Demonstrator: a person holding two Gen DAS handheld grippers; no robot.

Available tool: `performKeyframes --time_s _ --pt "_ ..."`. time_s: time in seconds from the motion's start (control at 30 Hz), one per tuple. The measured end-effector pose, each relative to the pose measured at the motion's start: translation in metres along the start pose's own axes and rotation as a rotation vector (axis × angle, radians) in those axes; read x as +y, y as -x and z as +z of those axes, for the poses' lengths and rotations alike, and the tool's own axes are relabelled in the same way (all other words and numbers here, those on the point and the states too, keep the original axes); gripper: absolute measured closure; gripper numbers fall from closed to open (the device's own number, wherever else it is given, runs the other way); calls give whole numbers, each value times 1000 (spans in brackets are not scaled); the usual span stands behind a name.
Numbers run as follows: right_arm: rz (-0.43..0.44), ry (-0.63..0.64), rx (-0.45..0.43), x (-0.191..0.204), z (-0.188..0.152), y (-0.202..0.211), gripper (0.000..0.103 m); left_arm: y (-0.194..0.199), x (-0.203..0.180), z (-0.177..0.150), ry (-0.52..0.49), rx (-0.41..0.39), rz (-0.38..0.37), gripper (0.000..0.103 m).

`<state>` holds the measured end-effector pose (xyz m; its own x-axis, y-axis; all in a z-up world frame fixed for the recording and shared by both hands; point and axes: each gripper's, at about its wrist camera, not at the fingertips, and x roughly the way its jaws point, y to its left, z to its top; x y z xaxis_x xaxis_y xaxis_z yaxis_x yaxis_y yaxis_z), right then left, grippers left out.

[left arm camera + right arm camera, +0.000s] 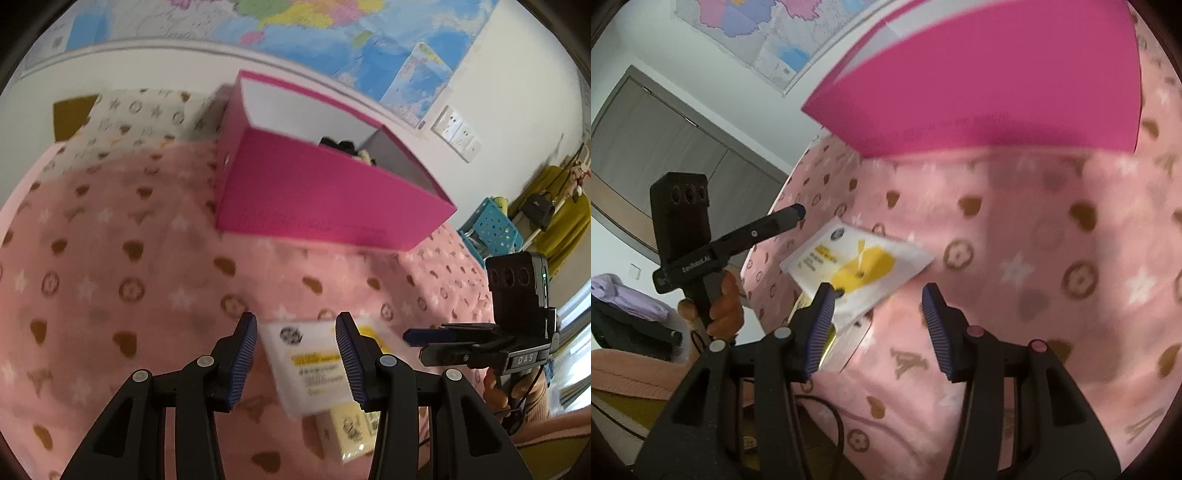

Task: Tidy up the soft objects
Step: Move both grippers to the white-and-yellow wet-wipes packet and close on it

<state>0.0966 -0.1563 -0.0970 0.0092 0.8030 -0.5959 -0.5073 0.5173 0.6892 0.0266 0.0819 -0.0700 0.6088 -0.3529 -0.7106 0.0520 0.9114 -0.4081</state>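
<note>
The print on the white-and-yellow packet [310, 365] is too blurred to read. A pale yellow pack [347, 432] lies partly hidden under it, near the edge of the pink blanket [110, 258]. Inside the pink box [314, 192], only the tops of some dark and cream items [347, 147] show above the wall.

the right gripper [413, 341], seen from the left wrist, carries a small plate reading "das". the left gripper [799, 213], seen from the right wrist, has white lettering along its body that looks like "genrobot.ai". the white and yellow packet [314, 369] bears printed lines too blurred to read. lettering on the pink box [314, 192] is also unreadable.
</note>
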Motion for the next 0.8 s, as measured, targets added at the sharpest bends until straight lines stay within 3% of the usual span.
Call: performKeyframes --time_s 0.3,0.63,0.8 --pt "61 -48 33 -5 1 -21 52 -2 1 -16 10 63 -13 53" --pt "78 -34 24 -7 7 -30 52 -13 -2 -21 17 111 -104 54" --pt "61 -12 27 -6 9 -33 61 -16 -3 -20 14 107 -89 59"
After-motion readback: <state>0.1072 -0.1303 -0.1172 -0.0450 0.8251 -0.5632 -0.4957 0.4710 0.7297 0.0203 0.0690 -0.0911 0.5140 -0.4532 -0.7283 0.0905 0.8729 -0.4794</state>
